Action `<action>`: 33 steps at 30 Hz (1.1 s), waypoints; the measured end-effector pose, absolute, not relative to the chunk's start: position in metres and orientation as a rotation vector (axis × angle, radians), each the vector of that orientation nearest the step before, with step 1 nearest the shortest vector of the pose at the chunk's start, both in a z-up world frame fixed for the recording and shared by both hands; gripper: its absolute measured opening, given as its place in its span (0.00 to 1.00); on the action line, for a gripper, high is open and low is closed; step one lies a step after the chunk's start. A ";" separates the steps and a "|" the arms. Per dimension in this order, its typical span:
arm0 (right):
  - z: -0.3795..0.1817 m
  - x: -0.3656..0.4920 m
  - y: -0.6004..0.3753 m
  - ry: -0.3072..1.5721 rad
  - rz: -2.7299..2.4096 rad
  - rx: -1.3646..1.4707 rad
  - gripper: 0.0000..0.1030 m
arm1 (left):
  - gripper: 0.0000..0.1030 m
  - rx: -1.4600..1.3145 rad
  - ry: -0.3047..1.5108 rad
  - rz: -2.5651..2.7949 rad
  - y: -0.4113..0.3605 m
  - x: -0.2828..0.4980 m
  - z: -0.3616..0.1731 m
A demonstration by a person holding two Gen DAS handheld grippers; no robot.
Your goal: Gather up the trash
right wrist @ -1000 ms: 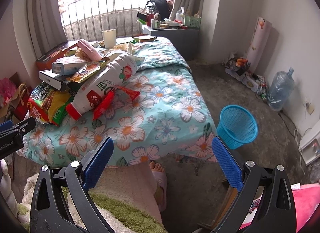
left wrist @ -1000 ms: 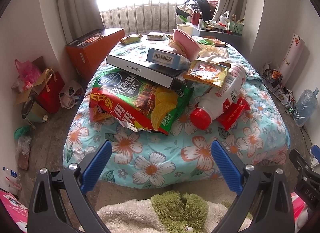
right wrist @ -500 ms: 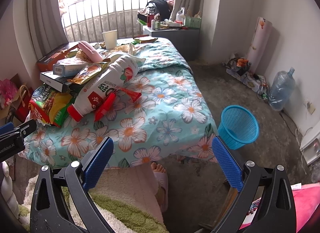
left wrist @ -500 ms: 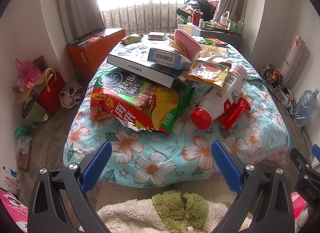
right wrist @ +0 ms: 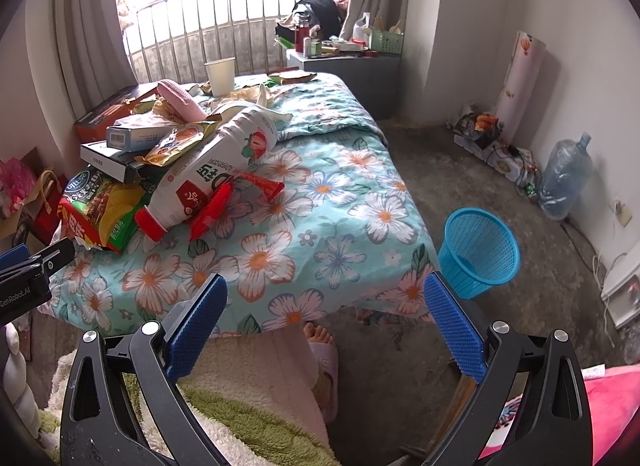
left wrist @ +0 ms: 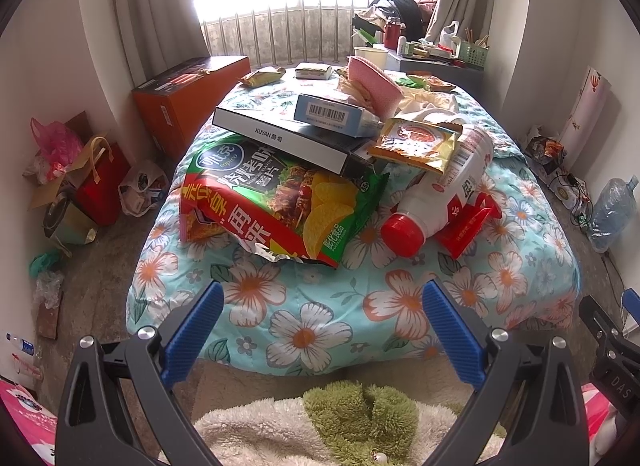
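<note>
Trash untouched — chip bag, white bottle, red wrappers and snack packet heaped on the bed, at 12 o'clock from the left gripper. Blue basket on the floor at 1 o'clock from the right gripper, looks empty (inside partly hidden). Both sets of jaws wide apart, holding nothing. Nothing collected yet, by my reading.

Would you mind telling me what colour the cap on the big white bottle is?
Red; the bottle cap shows best in the left wrist view.
</note>
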State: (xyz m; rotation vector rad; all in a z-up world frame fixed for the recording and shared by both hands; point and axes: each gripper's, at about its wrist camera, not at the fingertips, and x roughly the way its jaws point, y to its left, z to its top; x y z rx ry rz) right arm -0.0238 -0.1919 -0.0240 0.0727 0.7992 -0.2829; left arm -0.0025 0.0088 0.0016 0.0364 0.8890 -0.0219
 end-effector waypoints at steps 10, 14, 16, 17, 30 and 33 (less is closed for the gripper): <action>-0.028 -0.022 -0.192 0.794 -0.286 0.090 0.92 | 0.95 0.028 0.902 -0.029 0.011 0.001 -0.002; -0.027 -0.025 -0.190 0.785 -0.270 0.091 0.92 | 0.95 0.020 0.886 -0.024 0.013 -0.002 0.001; -0.027 -0.024 -0.190 0.787 -0.271 0.085 0.92 | 0.95 0.009 0.878 -0.025 0.015 -0.002 0.002; -0.025 -0.022 -0.191 0.787 -0.273 0.084 0.92 | 0.95 0.006 0.874 -0.029 0.016 -0.001 0.003; 0.031 0.014 -0.166 0.578 -0.170 0.050 0.92 | 0.95 -0.051 0.713 -0.024 0.052 0.028 0.044; 0.040 0.031 -0.157 0.543 -0.110 0.077 0.92 | 0.95 -0.075 0.676 -0.015 0.065 0.037 0.055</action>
